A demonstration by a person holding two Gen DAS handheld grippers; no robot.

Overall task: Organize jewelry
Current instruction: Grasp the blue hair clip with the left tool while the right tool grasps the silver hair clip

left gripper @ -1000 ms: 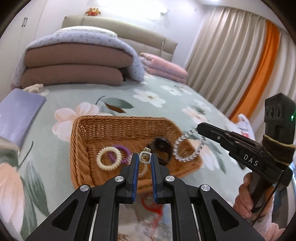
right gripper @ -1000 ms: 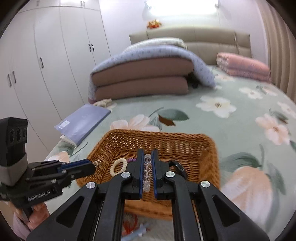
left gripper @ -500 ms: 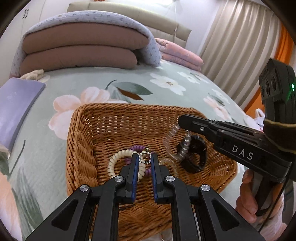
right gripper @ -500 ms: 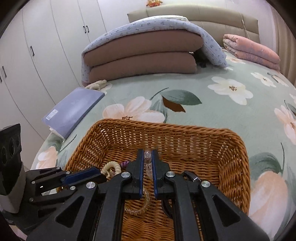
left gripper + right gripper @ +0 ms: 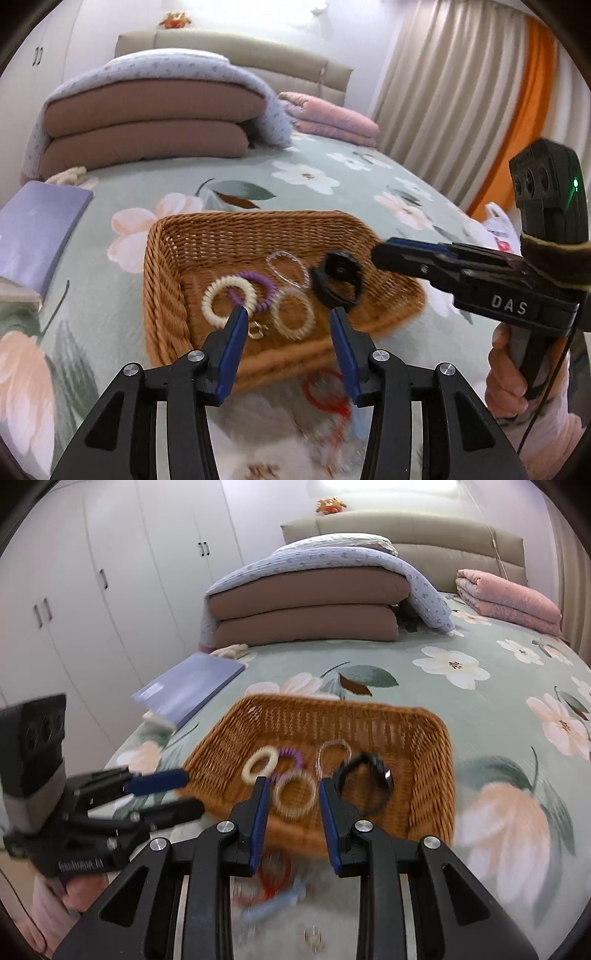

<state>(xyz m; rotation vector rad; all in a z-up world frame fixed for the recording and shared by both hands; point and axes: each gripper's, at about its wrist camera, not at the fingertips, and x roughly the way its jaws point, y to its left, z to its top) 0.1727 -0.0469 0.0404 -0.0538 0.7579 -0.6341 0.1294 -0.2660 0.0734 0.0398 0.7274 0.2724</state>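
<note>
Both jaws just opening, nothing held: left gripper [image 5: 286,317] and right gripper [image 5: 291,786] above basket [image 5: 166,266] of bracelets.

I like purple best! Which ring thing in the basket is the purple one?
The purple coil, in the basket, tucked partly under the cream ring. The other loops are clear or beige, and the band is black.

A floral-quilted bed [image 5: 332,192] carries a wicker basket [image 5: 162,295], folded duvets [image 5: 147,122], a pink blanket [image 5: 332,118] and a lavender book [image 5: 37,229].
</note>
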